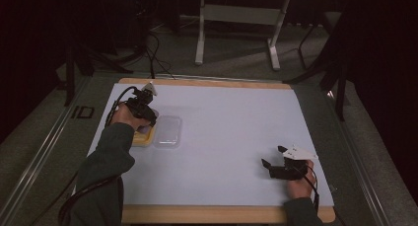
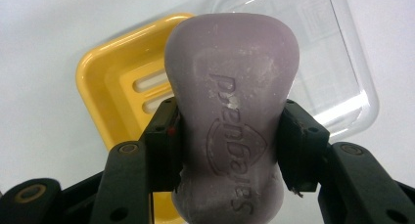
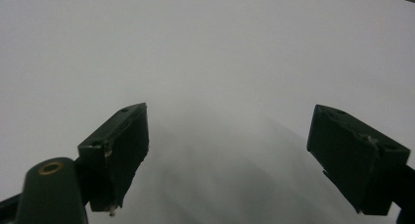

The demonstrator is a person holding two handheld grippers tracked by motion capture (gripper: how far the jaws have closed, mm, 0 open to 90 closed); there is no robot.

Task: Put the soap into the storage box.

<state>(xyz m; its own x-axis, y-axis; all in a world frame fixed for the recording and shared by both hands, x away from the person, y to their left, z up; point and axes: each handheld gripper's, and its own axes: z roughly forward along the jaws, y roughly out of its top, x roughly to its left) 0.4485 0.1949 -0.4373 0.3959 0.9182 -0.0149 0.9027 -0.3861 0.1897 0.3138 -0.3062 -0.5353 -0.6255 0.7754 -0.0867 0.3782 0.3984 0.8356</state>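
Note:
A pale purple bar of soap (image 2: pixel 230 116) with embossed lettering is pinched at its waist by my left gripper (image 2: pixel 230 145), jaws shut on both sides of it. Below it lies a yellow soap dish (image 2: pixel 115 82) with drain slots, and to the dish's right a clear plastic lid (image 2: pixel 333 62). From above, the left gripper (image 1: pixel 143 112) hangs over the yellow dish (image 1: pixel 143 137), beside the clear lid (image 1: pixel 168 131). My right gripper (image 1: pixel 271 159) rests low over the white mat at the right, jaws wide apart with nothing between them; its right gripper view has it (image 3: pixel 227 160) over bare white mat.
A white mat (image 1: pixel 222 137) covers the wooden table top (image 1: pixel 207 214). Beyond the far edge stand a white table frame (image 1: pixel 236 18) and cables (image 1: pixel 153 53) on a grey floor. Dark curtains close in both sides.

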